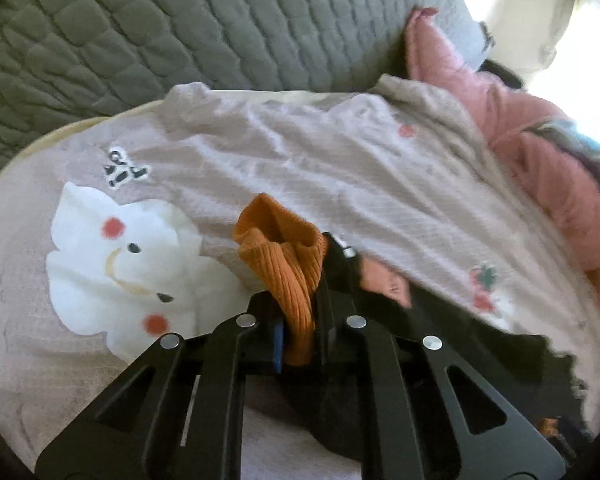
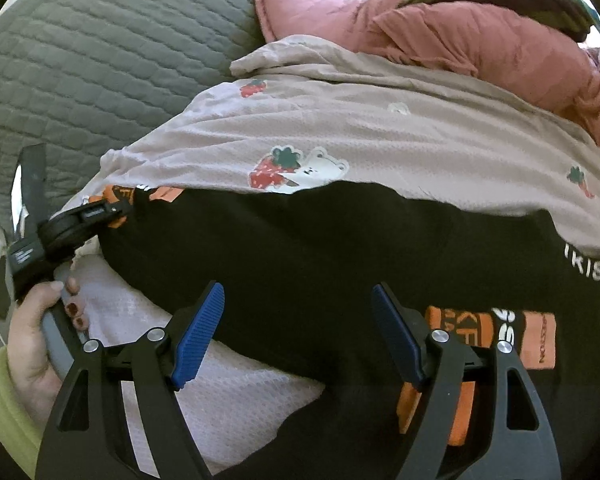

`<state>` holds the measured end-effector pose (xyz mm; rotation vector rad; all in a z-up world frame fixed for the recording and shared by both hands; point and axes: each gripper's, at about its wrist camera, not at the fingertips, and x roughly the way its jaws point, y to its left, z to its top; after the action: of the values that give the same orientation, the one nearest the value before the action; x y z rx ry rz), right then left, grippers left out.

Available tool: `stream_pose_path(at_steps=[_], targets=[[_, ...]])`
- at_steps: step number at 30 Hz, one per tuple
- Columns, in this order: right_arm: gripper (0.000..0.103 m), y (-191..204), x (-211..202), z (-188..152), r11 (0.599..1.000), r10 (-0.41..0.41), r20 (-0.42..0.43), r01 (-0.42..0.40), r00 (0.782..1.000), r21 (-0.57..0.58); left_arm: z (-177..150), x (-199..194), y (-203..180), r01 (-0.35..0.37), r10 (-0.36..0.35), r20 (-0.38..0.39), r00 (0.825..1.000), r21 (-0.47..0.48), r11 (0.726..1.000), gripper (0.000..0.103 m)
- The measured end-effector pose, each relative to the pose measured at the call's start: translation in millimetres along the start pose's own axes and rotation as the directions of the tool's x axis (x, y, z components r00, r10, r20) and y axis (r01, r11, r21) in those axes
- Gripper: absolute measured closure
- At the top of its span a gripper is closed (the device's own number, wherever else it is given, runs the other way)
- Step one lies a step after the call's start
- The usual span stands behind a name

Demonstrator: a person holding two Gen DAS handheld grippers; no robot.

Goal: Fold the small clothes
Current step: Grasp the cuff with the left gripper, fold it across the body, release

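A small black garment [image 2: 320,248] with orange patches [image 2: 540,336] and an orange ribbed cuff lies on a pale pink sheet [image 2: 380,128]. My left gripper [image 1: 300,320] is shut on the orange ribbed cuff [image 1: 288,256], with black cloth [image 1: 440,336] trailing to its right. In the right wrist view the left gripper [image 2: 108,208] grips the garment's far left corner. My right gripper [image 2: 296,332] is open, its blue pads [image 2: 198,332] spread wide just above the black cloth near its front edge.
The sheet carries a white bear print [image 1: 128,264] and strawberry prints [image 2: 272,172]. A grey quilted cover [image 1: 160,28] lies behind. A pink padded jacket [image 2: 460,28] is heaped at the back right. A hand [image 2: 32,340] holds the left gripper's handle.
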<state>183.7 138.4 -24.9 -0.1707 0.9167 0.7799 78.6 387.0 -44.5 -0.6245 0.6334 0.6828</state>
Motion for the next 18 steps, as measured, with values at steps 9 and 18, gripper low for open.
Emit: stream_pose_path(at_steps=[9, 18], targets=[[0.028, -28, -30, -15, 0.996, -0.014, 0.059, 0.009, 0.998, 0.087, 4, -36, -22, 0.254, -0.256, 0.055, 0.965, 0.047, 0.966, 0.098], [0.028, -73, -71, -38, 0.984, -0.090, 0.106, 0.071, 0.990, 0.165, -14, -78, -71, 0.436, -0.463, 0.087, 0.882, 0.223, 0.872, 0.098]])
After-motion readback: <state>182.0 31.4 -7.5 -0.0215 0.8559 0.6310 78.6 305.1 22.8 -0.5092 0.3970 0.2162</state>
